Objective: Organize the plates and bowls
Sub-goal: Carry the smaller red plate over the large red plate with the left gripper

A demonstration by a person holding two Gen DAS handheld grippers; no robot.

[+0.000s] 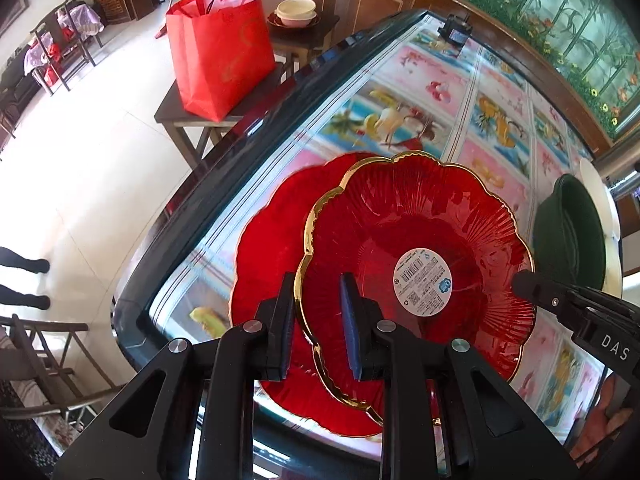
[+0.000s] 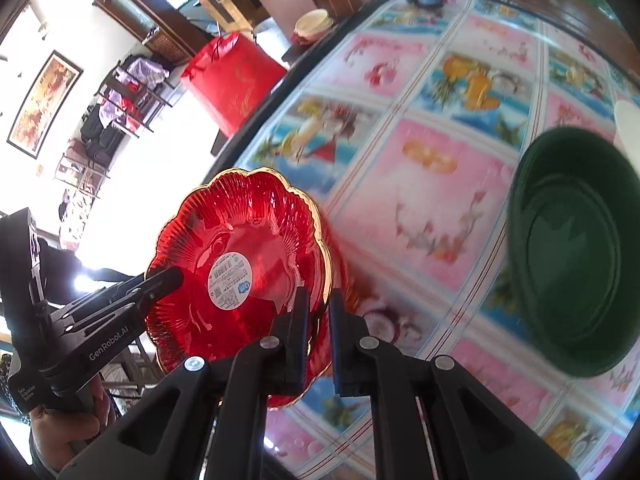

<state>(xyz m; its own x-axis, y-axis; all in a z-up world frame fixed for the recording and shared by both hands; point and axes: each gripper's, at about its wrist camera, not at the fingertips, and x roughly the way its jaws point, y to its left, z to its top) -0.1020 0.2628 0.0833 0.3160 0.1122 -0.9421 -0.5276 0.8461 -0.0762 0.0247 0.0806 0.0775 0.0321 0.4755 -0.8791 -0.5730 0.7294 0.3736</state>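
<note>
The red glass plate (image 1: 416, 248), ribbed and scalloped with a gold rim, was held tilted above the glossy fruit-printed table (image 1: 400, 80). The left gripper (image 1: 316, 320) and the right gripper (image 2: 320, 316) both pinched its rim. A smooth green bowl (image 2: 576, 256) stood nearby.

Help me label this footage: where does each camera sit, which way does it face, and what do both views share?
Left wrist: sits on the left gripper, looking steeply down at the red plate it clamps; the right gripper shows.
Right wrist: sits on the right gripper, looking down at the plate's opposite rim; the left gripper and a hand show.
Shared: the plate, green bowl, red bag, patterned table.
</note>
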